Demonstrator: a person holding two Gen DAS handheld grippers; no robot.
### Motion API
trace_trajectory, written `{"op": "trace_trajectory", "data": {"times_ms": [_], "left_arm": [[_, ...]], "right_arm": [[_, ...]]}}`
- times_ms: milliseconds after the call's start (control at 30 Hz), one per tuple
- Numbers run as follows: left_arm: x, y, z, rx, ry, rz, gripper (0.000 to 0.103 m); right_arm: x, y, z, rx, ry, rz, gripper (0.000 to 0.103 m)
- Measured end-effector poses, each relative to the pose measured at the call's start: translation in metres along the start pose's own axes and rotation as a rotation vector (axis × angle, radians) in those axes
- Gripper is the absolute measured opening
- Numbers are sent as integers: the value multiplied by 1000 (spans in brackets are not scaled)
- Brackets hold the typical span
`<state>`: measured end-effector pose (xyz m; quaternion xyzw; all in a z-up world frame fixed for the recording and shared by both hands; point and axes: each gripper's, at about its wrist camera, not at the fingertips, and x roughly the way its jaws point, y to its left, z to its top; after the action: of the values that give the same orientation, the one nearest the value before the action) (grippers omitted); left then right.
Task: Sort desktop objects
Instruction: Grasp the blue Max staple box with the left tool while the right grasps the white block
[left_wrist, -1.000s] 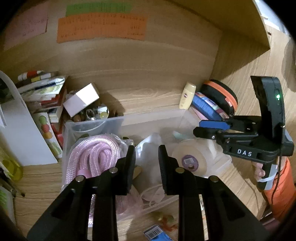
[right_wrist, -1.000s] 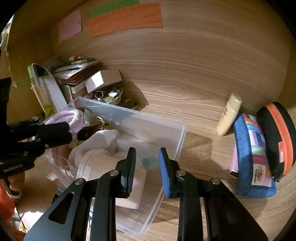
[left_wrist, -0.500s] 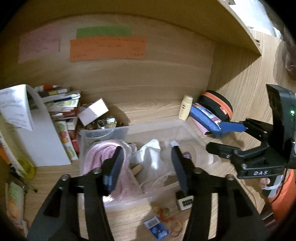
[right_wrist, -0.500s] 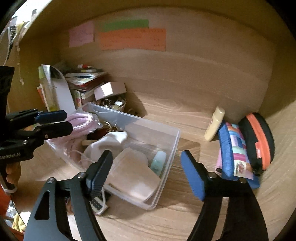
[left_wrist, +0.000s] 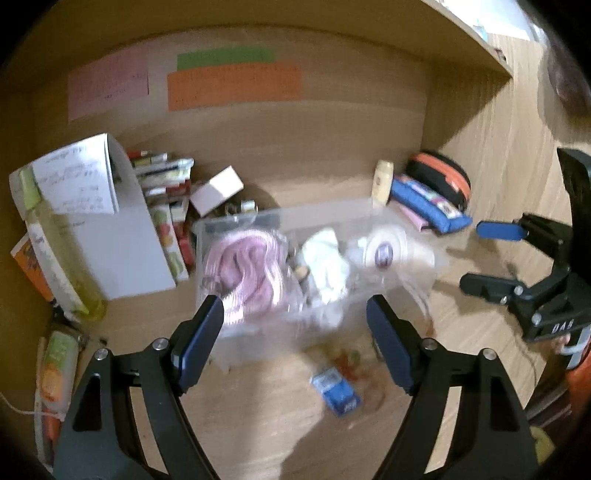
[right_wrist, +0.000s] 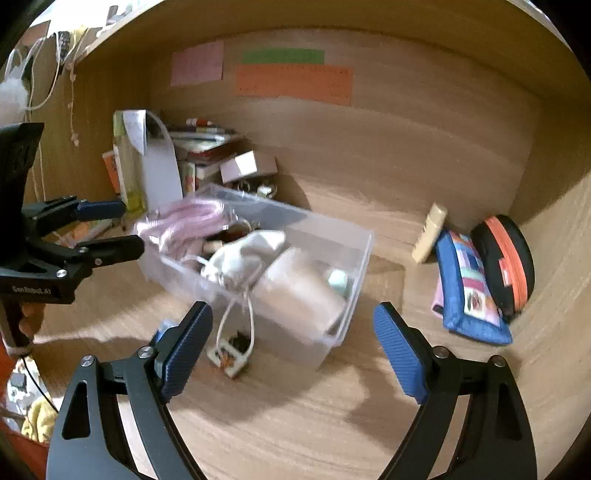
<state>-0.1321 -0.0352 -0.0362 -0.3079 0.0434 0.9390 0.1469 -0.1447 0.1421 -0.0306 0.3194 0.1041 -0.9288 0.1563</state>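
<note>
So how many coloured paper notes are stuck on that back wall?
3: a pink note on the left, a green strip right of it, an orange note just below the green.

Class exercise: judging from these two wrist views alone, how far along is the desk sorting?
Done: the clear bin already holds the pink rope, white cloth and tape roll. In hand: nothing; the left gripper and right gripper are both opening, empty. Left: the blue packet, cream tube and pouches lie outside.

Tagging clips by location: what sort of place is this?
Probably a home study desk: a wooden desk nook with sticky notes on its back panel, stacked books, pencil cases.
</note>
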Motion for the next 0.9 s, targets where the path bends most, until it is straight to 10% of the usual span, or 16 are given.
{"op": "trace_trajectory", "data": {"times_ms": [467, 900], "left_arm": [[28, -5, -62, 79, 230, -36, 80], [57, -23, -65, 186, 286, -98, 75]], "right_arm": [[16, -3, -48, 24, 134, 8, 87], [50, -1, -62, 28, 219, 60, 87]]}}
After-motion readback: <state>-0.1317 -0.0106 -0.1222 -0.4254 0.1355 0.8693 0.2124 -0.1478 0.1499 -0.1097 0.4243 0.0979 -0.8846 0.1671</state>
